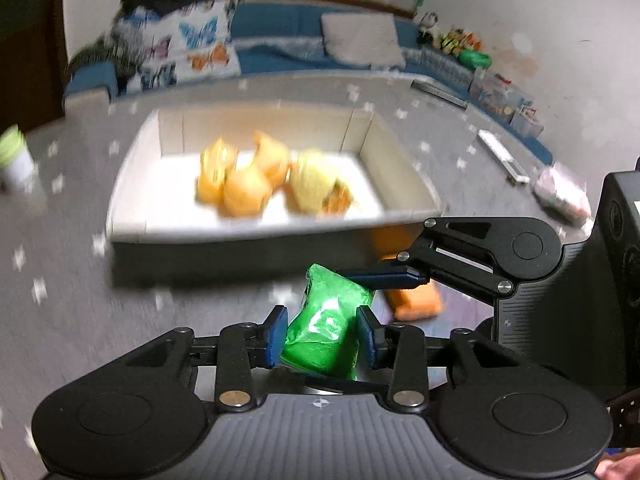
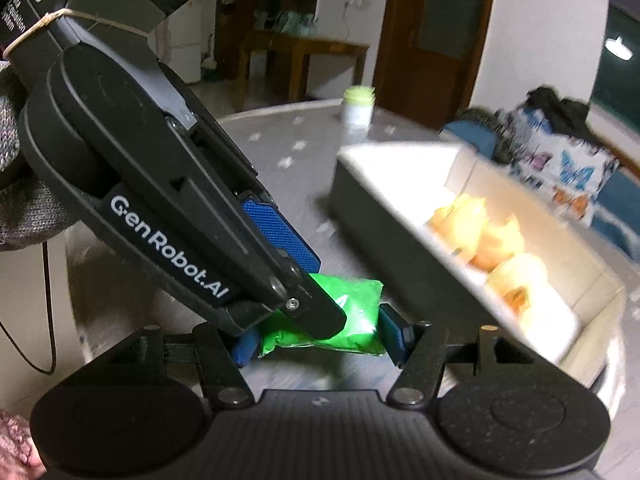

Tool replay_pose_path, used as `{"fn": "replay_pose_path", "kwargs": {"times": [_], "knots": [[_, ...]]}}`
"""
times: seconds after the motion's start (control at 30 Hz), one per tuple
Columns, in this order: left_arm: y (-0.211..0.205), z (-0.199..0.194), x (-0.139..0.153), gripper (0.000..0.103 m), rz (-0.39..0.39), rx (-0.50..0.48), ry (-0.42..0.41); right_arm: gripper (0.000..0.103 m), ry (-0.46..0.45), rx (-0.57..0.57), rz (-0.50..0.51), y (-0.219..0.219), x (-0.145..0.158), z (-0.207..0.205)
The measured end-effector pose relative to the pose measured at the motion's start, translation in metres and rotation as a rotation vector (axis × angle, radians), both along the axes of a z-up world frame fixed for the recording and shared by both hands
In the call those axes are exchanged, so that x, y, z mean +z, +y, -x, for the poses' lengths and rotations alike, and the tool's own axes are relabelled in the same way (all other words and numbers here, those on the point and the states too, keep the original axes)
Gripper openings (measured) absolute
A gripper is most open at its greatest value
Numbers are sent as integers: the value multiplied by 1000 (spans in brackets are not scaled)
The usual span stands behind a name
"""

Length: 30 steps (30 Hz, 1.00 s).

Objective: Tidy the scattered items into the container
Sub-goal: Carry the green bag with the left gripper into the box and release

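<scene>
1. The left gripper is clamping a green packet between its two blue, finely ribbed pads; the packet is glossy, soft and pillow-shaped, and it is standing tilted between them.
2. The right gripper is also closing on the same green packet: in the right wrist view, its blue pads are pressing the two ends of the packet, and the left gripper is crossing in front of it from the upper left.
3. In the left wrist view, the right gripper is reaching in from the right side, with one flat blue finger touching the top of the packet.
4. Both tools are made of matte black plastic, with round joints and silver screws.
5. Just behind the packet, an orange packet is lying on the grey table, which is having small white marks on its cloth.
6. Near them, the container is a shallow rectangular box with dark outside and pale cardboard walls, and it is holding several blurred orange and yellow packets.
7. A white jar with a green lid is standing well apart, at the far edge of the table.
</scene>
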State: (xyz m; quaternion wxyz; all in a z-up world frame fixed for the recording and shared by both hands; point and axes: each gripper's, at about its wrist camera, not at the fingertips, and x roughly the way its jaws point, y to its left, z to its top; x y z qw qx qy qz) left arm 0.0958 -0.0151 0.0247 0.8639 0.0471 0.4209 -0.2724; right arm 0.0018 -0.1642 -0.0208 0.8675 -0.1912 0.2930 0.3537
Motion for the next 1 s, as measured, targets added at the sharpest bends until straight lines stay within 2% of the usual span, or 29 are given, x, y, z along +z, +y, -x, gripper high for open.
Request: {"fn": "replay_pose_path", "kwargs": {"times": [0.13, 0.27, 0.5, 0.63, 1.0], "knots": [[-13, -20, 19, 40, -5, -23, -73, 62, -68, -35, -15, -11, 22, -11], [-21, -51, 23, 40, 7, -44, -86, 62, -99, -75, -12, -21, 35, -35], [-24, -102, 12, 40, 27, -64, -12, 62, -62, -102, 9, -28, 31, -84], [-24, -121, 1, 39, 37, -64, 30, 62, -7, -96, 15, -32, 25, -105], [-15, -140, -23, 40, 81, -46, 111, 63, 82, -59, 64, -34, 2, -131]]}}
